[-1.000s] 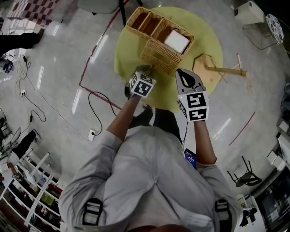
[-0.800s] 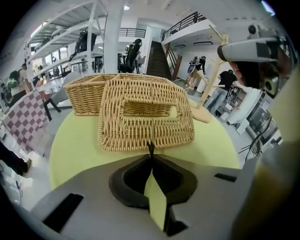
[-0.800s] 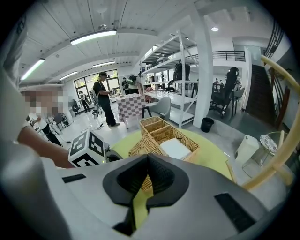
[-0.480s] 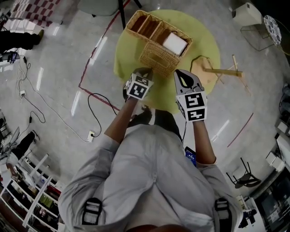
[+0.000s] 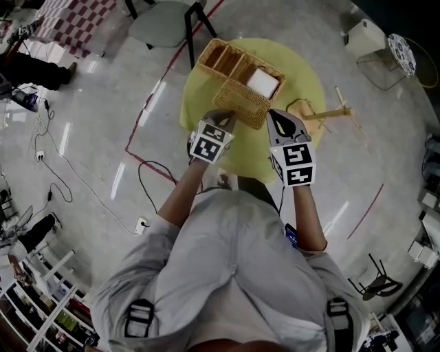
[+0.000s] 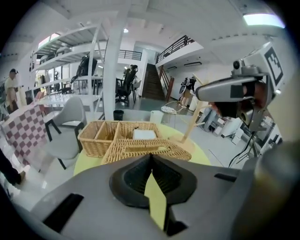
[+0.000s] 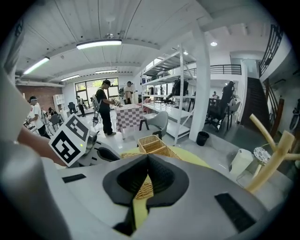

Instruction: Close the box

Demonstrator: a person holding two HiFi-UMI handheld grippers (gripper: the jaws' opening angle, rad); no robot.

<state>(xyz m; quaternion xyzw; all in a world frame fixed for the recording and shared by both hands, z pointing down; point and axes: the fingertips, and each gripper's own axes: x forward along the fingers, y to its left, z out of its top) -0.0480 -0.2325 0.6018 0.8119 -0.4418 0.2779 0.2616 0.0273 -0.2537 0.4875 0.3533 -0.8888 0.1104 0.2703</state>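
An open wicker box (image 5: 230,58) with compartments stands on the round yellow table (image 5: 295,69), with a white packet (image 5: 263,82) in one compartment. Its wicker lid (image 5: 242,104) juts out from the box's near side, almost level in the left gripper view (image 6: 140,149). My left gripper (image 5: 221,118) sits at the lid's near edge. Its jaws have just been closing, and they are shut on that edge (image 6: 150,155). My right gripper (image 5: 280,115) hovers to the right of the lid, shut with nothing in it (image 7: 147,157).
A wooden stand (image 5: 320,113) with slanted rods sits on the table's right side, close to my right gripper. A grey chair (image 5: 158,14) stands beyond the table. A black cable (image 5: 148,168) and red tape lines run over the floor to the left.
Both grippers have risen, the left one further. The lid, which faced the left gripper's camera almost upright, has swung up to near level with its edge in the left jaws.
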